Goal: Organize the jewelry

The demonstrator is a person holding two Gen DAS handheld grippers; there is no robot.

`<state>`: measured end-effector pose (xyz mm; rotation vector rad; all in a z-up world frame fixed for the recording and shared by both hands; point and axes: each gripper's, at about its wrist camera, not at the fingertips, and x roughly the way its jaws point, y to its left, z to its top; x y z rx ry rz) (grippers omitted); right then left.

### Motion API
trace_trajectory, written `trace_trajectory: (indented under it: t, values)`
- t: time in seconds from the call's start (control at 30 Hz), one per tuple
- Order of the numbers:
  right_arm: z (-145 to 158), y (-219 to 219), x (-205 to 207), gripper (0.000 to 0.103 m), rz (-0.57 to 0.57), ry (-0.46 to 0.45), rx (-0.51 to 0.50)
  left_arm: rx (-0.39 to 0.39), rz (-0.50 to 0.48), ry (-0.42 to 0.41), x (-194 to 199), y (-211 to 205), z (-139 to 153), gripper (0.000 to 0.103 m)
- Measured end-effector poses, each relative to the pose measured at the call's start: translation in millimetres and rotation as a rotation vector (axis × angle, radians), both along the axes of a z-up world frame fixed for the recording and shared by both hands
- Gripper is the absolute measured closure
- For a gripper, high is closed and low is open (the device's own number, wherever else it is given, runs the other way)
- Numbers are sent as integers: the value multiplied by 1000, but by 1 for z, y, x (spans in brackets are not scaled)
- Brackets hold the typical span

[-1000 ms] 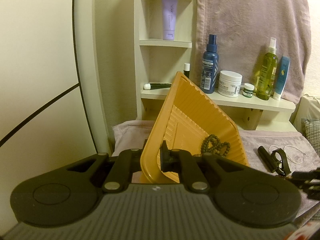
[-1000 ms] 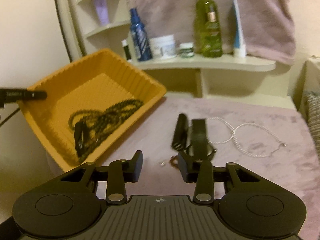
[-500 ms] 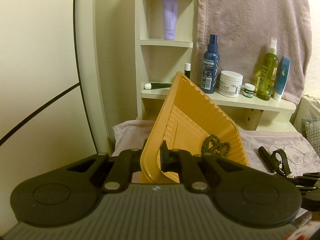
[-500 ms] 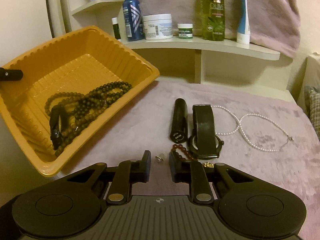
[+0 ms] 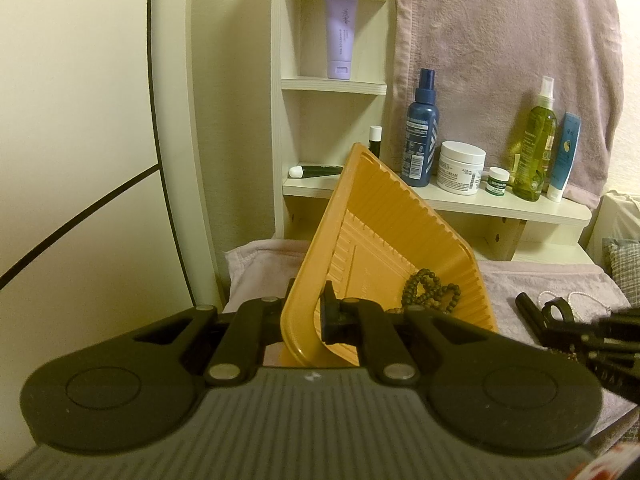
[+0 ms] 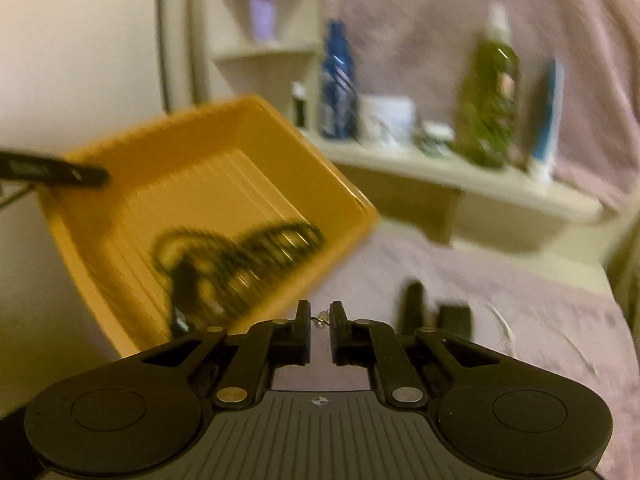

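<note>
Now the left gripper (image 5: pixel 305 312) is pinched tight on the rim of the tilted orange plastic tray (image 5: pixel 372 216), which has dark bead strings (image 5: pixel 430 294) inside. Close by, the right gripper (image 6: pixel 320 320) has just been closing and holds a tiny silver earring (image 6: pixel 321 319) above the pink cloth (image 6: pixel 520 320).

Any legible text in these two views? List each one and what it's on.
"CREAM": white jar; the rest of its label is too small.
Purple tube: vertical script, unreadable.
Blue bottle, green bottle, small jar: labels too small.
Right wrist view: everything is blurred, nothing readable.
</note>
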<state>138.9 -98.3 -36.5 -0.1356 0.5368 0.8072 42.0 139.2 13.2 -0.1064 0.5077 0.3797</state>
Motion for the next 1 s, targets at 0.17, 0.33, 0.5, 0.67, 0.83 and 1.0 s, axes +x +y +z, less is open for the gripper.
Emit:
trace_trajectory:
  t: [0.17, 0.33, 0.5, 0.67, 0.83, 1.0]
  values:
    - [16, 28, 0, 94, 83, -12, 25, 0, 0, 0, 0, 0, 0, 96]
    - [18, 44, 3, 94, 110, -6, 24, -3, 0, 0, 0, 0, 0, 96]
    - [14, 56, 6, 94, 123, 3, 14, -3, 0, 0, 0, 0, 1, 96]
    - [12, 60, 5, 94, 134, 10, 11, -3, 0, 0, 0, 0, 1, 96]
    - [13, 61, 5, 94, 139, 7, 22, -3, 0, 0, 0, 0, 1, 96]
    - [15, 56, 6, 85, 142, 18, 63, -3, -1, 0, 0, 0, 1, 96]
